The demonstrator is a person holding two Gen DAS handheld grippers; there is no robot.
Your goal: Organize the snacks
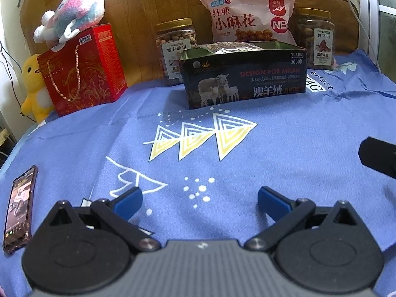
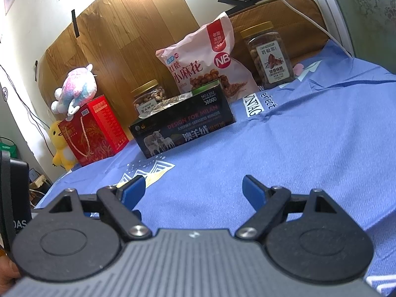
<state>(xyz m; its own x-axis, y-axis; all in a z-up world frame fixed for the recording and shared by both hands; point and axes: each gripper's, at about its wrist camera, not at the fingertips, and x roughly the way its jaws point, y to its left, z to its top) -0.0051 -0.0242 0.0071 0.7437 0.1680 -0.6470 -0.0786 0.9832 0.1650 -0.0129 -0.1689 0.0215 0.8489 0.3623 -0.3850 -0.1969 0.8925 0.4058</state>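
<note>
A dark open box (image 1: 243, 80) printed with sheep stands at the back of the blue cloth, with small snack packets (image 1: 230, 47) inside; it also shows in the right wrist view (image 2: 183, 128). Behind it a pink snack bag (image 1: 247, 14) (image 2: 208, 61) leans upright between two gold-lidded nut jars, one left (image 1: 175, 49) (image 2: 148, 97) and one right (image 1: 316, 39) (image 2: 268, 54). My left gripper (image 1: 200, 203) is open and empty, low over the cloth, well short of the box. My right gripper (image 2: 193, 189) is open and empty too.
A red gift box (image 1: 84, 70) (image 2: 91, 128) stands at the back left with a pink plush (image 1: 74, 10) on top and a yellow duck plush (image 1: 33, 86) beside it. A phone (image 1: 19, 208) lies on the cloth's left edge. A wooden board (image 2: 118, 32) backs the table.
</note>
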